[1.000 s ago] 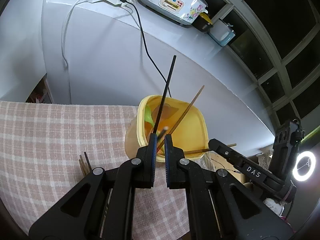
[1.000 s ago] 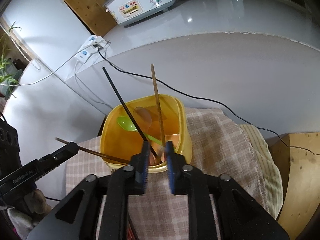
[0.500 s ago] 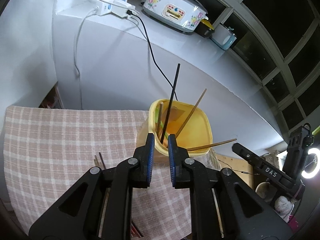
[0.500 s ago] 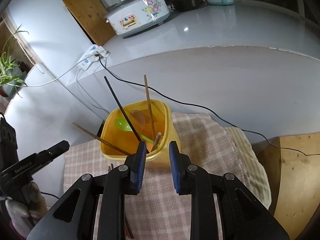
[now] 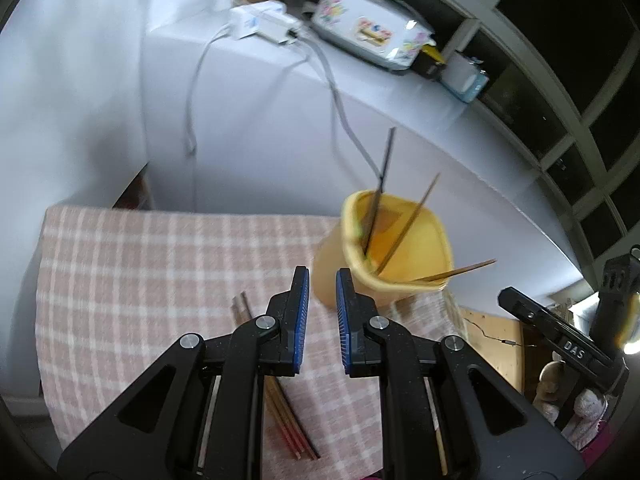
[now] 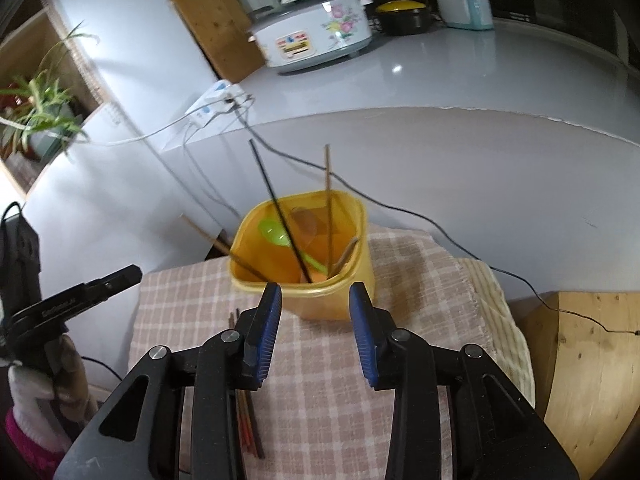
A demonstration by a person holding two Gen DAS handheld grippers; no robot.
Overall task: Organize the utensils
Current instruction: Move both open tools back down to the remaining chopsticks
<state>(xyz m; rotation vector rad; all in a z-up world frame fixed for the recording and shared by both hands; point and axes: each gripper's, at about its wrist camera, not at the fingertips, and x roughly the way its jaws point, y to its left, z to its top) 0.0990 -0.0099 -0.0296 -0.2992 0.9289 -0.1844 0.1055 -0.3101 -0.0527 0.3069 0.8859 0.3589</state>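
Both of my grippers hung empty. The left gripper (image 5: 322,280) had its jaws parted narrowly and the right gripper (image 6: 315,294) had them spread wide. The loose chopsticks (image 5: 292,424) lay on the checked cloth (image 5: 140,280) beneath the left jaws, their long axis running roughly along my fingers. The left looked nearer, I judged. The yellow container (image 6: 340,304) stood just ahead, holding the sorted utensils.

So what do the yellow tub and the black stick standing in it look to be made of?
The yellow tub looks like semi-translucent plastic: light glows through its walls and the rim is smoothly moulded. The black stick, likely a chopstick, is thin, straight and uniformly dark; plastic, lacquered wood or metal all fit, and the pictures cannot tell which.
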